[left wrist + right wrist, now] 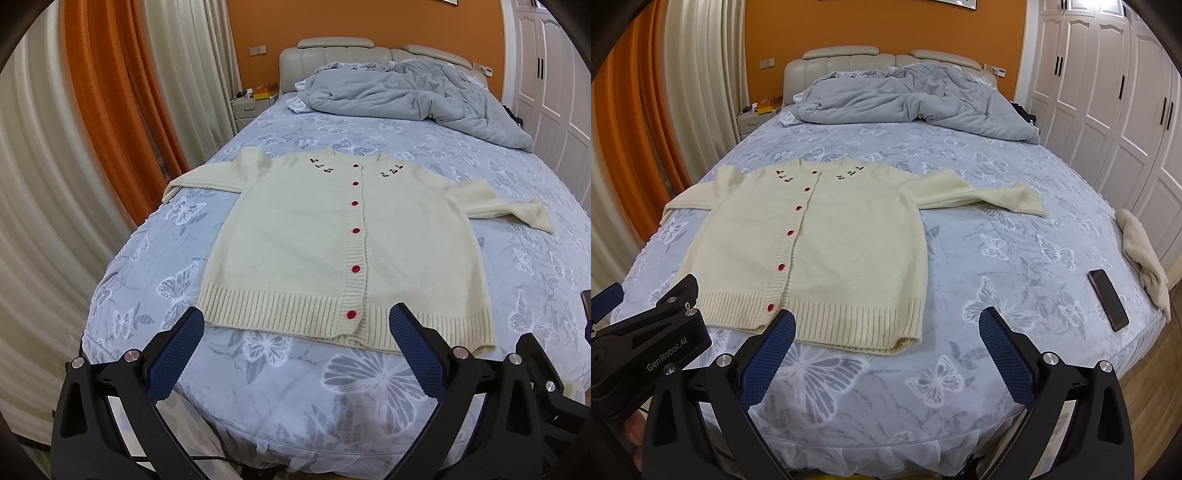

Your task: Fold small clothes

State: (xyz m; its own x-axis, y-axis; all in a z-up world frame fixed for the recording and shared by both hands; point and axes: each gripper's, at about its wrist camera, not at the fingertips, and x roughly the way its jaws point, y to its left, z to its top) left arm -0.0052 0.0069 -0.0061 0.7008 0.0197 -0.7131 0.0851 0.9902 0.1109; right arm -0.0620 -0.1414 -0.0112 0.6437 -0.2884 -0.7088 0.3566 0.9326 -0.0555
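Phone cut by frame edge; nightstand items indistinct.

My phone lies near a beige towel; a grey duvet is heaped by my headboard

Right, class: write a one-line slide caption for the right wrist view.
Open right gripper faces a buttoned cream cardigan spread flat on the bed, phone lying nearby.

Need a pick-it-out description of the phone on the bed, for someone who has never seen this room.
Start at the bed with the blue butterfly sheet, and go to the side nearest the white wardrobe doors. Near that edge, well clear of the cream cardigan, lies the phone, flat on the sheet. It is the only dark, glossy, hard-edged slab there; the beige cloth beside it is soft and crumpled.
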